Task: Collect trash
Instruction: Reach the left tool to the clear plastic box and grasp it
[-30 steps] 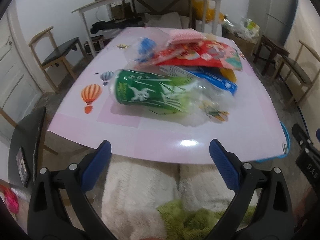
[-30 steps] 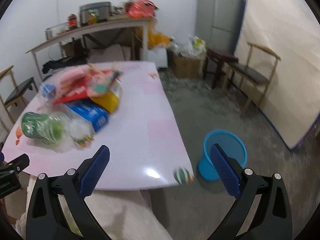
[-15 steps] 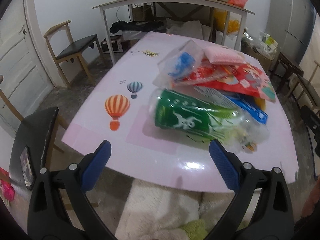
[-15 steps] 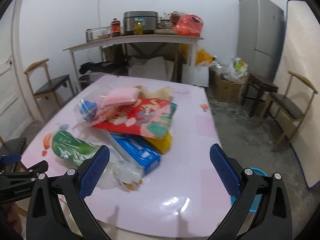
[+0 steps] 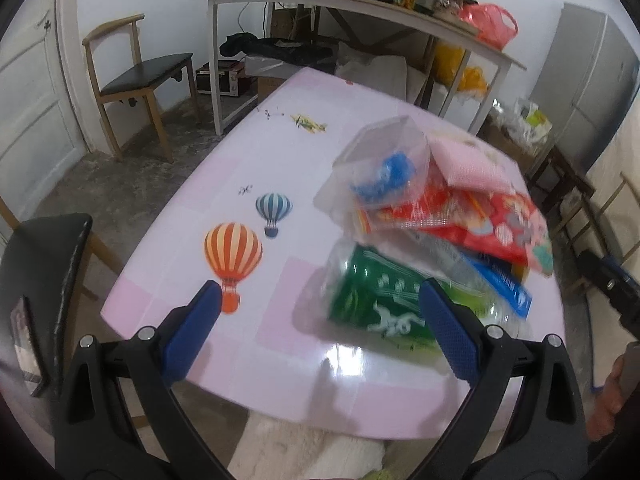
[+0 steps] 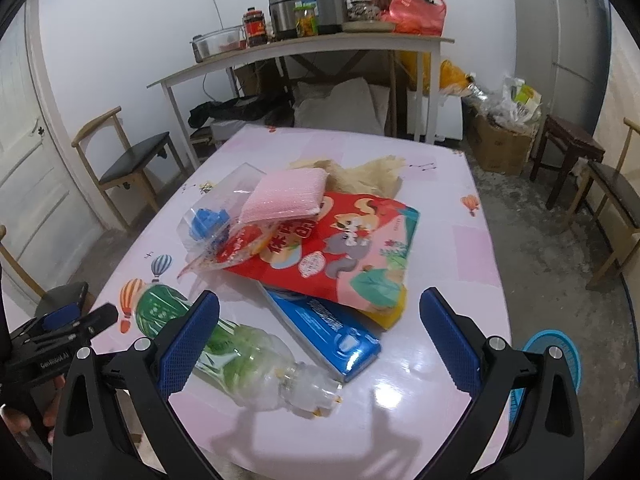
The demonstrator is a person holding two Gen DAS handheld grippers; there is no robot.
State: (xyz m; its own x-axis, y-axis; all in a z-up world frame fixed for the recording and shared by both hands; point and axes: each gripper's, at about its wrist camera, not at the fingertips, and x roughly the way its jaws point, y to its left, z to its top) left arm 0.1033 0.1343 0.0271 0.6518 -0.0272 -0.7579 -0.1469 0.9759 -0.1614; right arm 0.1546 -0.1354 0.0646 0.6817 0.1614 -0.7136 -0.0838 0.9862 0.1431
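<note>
Trash is lying heaped on the pink glossy table [image 5: 192, 216], the left gripper [image 5: 320, 328] hovering wide, empty. From the right gripper [image 6: 318, 332], likewise gaping, the crushed clear plastic bottle with green label [image 6: 240, 352] is looking light, slippery; its ribbed middle seems likeliest.

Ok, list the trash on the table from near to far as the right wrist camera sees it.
Green-labelled plastic bottle → blue pack → red snack bag with cartoon animals → pink sponge-like pad → crumpled beige wrapper.
</note>
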